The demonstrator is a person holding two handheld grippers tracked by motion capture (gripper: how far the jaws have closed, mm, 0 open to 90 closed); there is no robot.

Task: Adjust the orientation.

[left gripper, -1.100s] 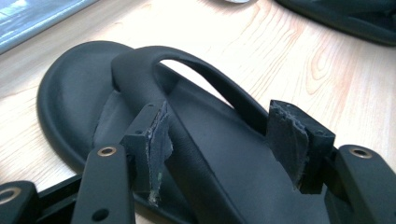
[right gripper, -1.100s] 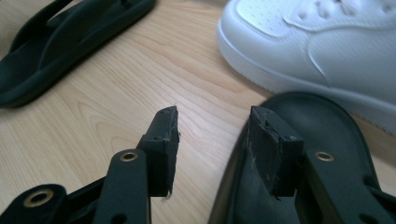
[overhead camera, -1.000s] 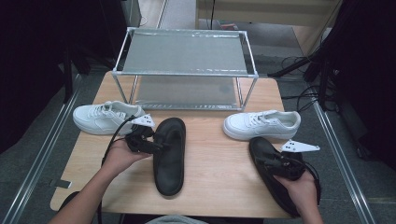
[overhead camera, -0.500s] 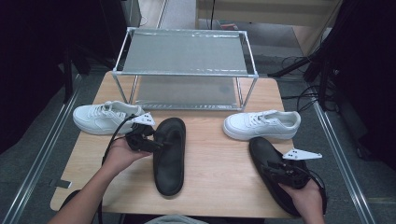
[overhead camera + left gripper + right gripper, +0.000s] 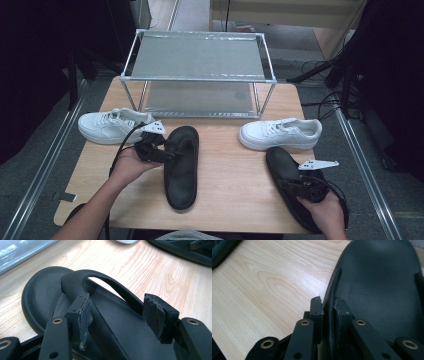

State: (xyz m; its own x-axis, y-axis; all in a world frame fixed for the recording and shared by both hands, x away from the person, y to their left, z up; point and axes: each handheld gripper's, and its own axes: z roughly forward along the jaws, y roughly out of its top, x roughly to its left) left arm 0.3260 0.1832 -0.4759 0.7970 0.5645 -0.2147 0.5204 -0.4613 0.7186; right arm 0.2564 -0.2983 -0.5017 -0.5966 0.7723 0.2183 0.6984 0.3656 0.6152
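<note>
A black sandal [image 5: 181, 170] lies sole-down at the table's middle. My left gripper [image 5: 166, 152] is at its left rim, near the toe end. In the left gripper view my left gripper [image 5: 118, 315] is open, its jaws either side of the sandal's arched strap [image 5: 110, 283] without pinching it. A second black sandal [image 5: 286, 167] lies at the front right. My right gripper [image 5: 295, 186] is over it. Seen from the right gripper view, my right gripper [image 5: 328, 306] is shut on that sandal's raised side edge [image 5: 332, 285].
A white sneaker [image 5: 112, 125] lies at the left and another white sneaker [image 5: 280, 132] at the right, both in front of a two-tier metal shoe rack [image 5: 197, 55] at the back. Bare wooden table [image 5: 235, 175] lies between the sandals. Cables trail from both grippers.
My right gripper has slid a little toward the near edge along the right sandal. The left gripper and its sandal have stayed in place.
</note>
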